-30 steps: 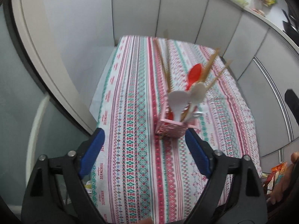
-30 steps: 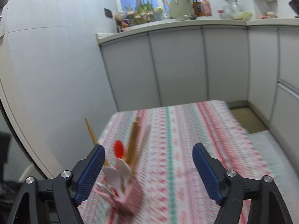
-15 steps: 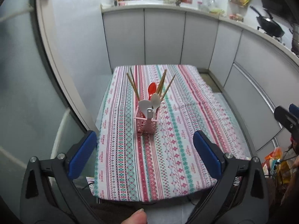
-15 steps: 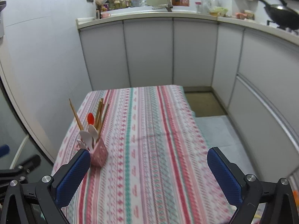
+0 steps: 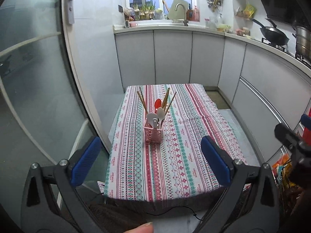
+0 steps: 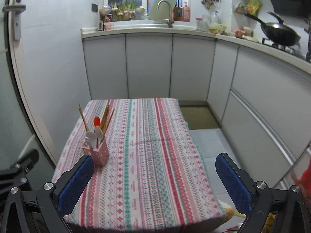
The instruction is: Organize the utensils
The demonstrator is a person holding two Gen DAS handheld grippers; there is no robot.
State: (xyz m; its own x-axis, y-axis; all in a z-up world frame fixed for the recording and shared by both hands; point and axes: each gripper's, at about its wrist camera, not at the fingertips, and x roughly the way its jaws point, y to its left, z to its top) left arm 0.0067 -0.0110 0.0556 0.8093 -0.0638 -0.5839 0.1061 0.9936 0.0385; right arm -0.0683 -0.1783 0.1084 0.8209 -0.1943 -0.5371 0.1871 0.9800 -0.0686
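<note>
Two tools, left tool (image 5: 149, 161) and right tool (image 6: 153, 182), both spread wide, holding nothing, well back from the table (image 5: 175, 161). Biggest risk from here: bumping the pink holder (image 5: 153, 134) and tipping it, given those tall chopsticks (image 5: 142, 101) leaning out. Holder upright near the 11 o'clock side of the table, packed with white spoons (image 5: 155, 115) and a red spoon (image 5: 157, 103). Looks done.

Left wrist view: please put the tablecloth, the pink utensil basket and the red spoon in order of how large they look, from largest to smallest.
1. tablecloth, covering the whole table
2. pink utensil basket, standing on it
3. red spoon; only its bowl shows above the basket, so its full size cannot be judged
</note>
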